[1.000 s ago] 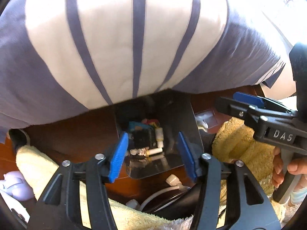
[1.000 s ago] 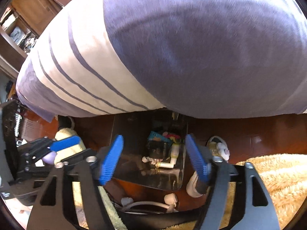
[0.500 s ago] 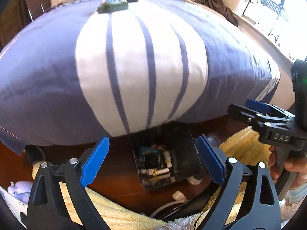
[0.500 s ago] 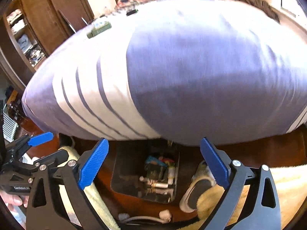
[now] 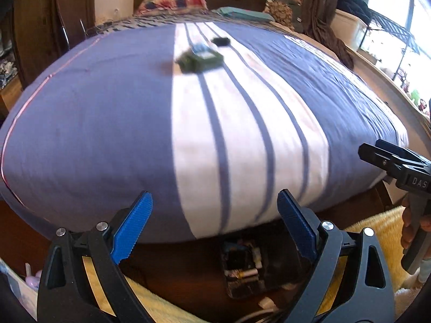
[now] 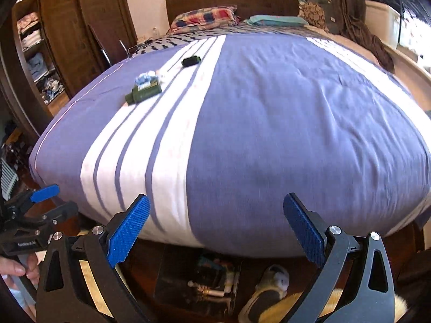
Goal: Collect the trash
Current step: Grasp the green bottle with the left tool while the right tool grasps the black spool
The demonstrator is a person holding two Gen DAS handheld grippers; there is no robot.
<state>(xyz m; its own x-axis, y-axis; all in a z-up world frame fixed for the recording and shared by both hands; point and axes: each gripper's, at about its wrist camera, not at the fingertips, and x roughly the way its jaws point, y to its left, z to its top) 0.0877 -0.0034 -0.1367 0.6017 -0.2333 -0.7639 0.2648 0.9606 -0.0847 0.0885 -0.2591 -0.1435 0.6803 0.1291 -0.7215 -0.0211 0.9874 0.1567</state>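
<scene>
- On the floor at the foot of the bed, a dark trash bin (image 6: pixel 172 282) stands half under the overhanging bed cover (image 6: pixel 282 123), with small bits of rubbish showing inside: white tubes, a blue scrap, something red.
- Above the bin, the left gripper (image 5: pixel 215 228) is spread wide with nothing between its blue pads (image 5: pixel 133 227); its jaws have just been opening, and they frame the bed's foot edge.
- The right gripper (image 6: pixel 216 231) is likewise released and empty, its jaws having just been opening too, its pads well apart over the foot edge of the cover.
- Each gripper shows in the other's view: the right one at the right edge of the left view, a hand (image 5: pixel 412 231) on its handle; the left one at the left edge of the right view, fingers (image 6: pixel 18 267) around its grip.
- Far up the cover, toward its left edge on the white striped band, lies a dark green bottle (image 6: pixel 144 93) on its side.
- Touching the bottle's far side is a crumpled blue-and-white wrapper (image 6: pixel 146 78).
- Farther toward the headboard, apart from both, a small dark object (image 6: pixel 190 61) lies on the same band; what it is cannot be told.
- Beside the bin on the wood floor lie a shoe (image 6: pixel 269 285), a white cable (image 5: pixel 265 302) and a yellow fluffy rug (image 5: pixel 377 231).
</scene>
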